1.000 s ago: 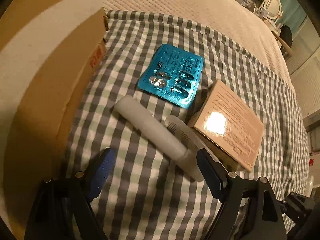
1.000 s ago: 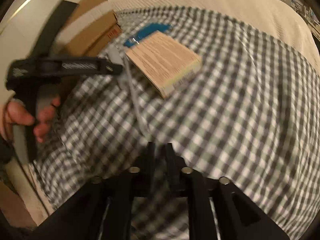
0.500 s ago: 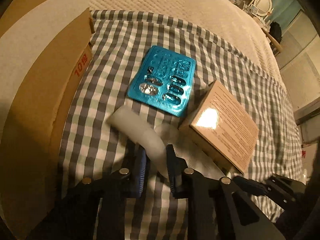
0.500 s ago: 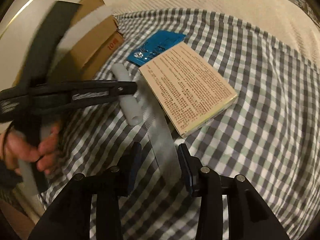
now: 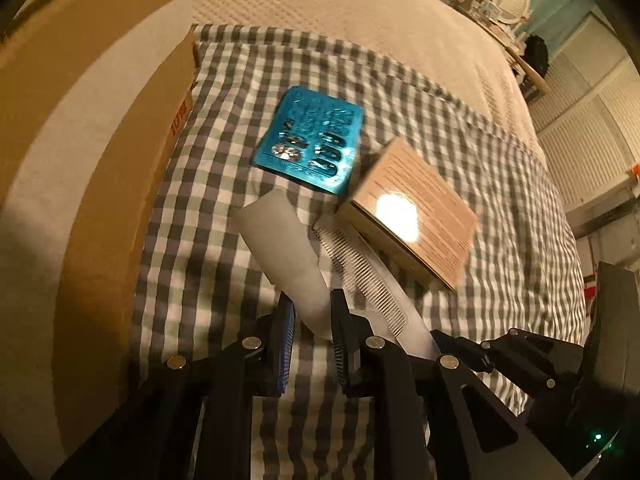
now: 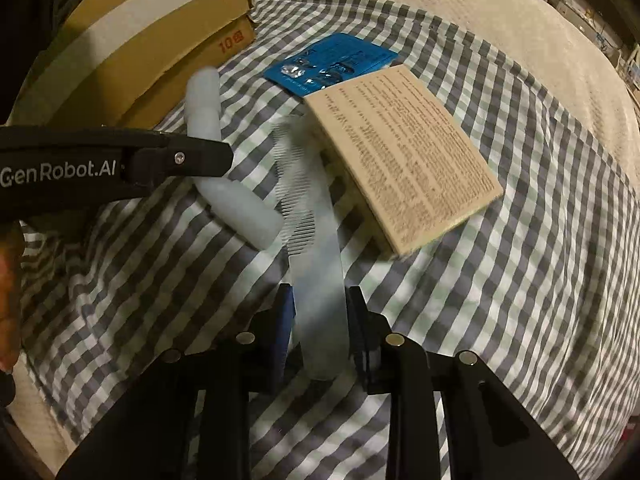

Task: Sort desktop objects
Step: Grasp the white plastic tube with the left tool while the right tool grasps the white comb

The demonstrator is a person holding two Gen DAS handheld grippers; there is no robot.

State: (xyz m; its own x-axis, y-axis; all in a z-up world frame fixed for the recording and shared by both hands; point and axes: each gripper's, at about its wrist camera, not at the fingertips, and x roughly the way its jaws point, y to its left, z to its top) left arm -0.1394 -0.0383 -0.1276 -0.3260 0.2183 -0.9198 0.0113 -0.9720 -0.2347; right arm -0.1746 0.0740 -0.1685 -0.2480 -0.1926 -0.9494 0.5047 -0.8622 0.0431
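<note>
My left gripper (image 5: 312, 304) is shut on a white tube (image 5: 288, 248), which tilts a little above the checked cloth (image 5: 208, 264). The right wrist view shows the tube (image 6: 236, 204) crossing under the left gripper (image 6: 218, 158). A translucent comb (image 6: 316, 248) lies along the cloth, its handle between the pads of my right gripper (image 6: 320, 300). Those jaws are closing, and the pads touch the handle's edges. In the left wrist view the comb (image 5: 360, 272) runs to the right gripper (image 5: 440, 342). A tan printed box (image 5: 412, 216) and a blue blister pack (image 5: 312, 140) lie beyond.
A long open cardboard box (image 5: 120, 168) with red print runs along the cloth's left side. The cloth covers a cream quilted bed (image 5: 360, 20). A person's hand (image 6: 8, 280) holds the left gripper at the left edge. Furniture stands far behind at the right.
My left gripper went from wide open to shut on the white tube and raised it slightly. My right gripper moved over the comb's handle and its jaws narrowed around it.
</note>
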